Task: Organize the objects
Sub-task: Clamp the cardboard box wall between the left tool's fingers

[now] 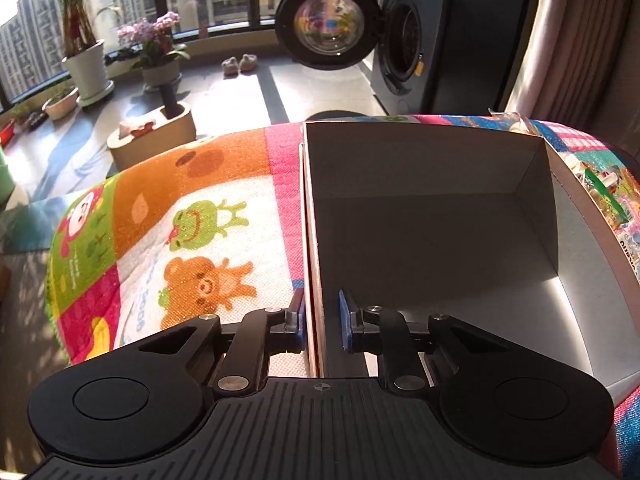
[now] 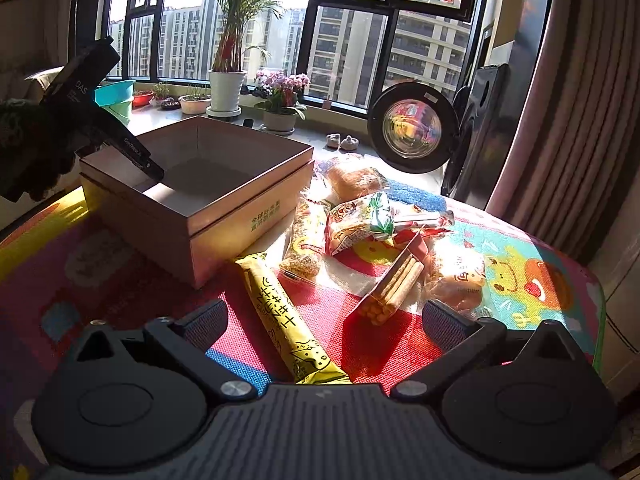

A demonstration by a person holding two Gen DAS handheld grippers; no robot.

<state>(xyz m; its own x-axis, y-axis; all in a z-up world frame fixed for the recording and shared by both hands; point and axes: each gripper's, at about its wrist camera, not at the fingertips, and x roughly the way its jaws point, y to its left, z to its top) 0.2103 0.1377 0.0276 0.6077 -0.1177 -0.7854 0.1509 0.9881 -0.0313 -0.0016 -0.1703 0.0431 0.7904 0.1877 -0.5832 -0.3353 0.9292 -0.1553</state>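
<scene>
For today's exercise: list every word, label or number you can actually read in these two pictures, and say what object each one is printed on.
"DAS": on the left gripper, upper body.
"GenRobot": on the same gripper's arm, small; the ending is unclear.
Large black characters on the long yellow snack packet: not read with confidence.
Green characters on the cardboard box front: too small to read.
Print on the other snack wrappers: too blurred.

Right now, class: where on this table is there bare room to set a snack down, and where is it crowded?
The box is empty inside, its left wall straddled by the left gripper. The mat left of it is bare. Crowded: right of the box, the yellow bar, biscuit-stick pack and bread packets lie packed ahead of the open right gripper.
</scene>
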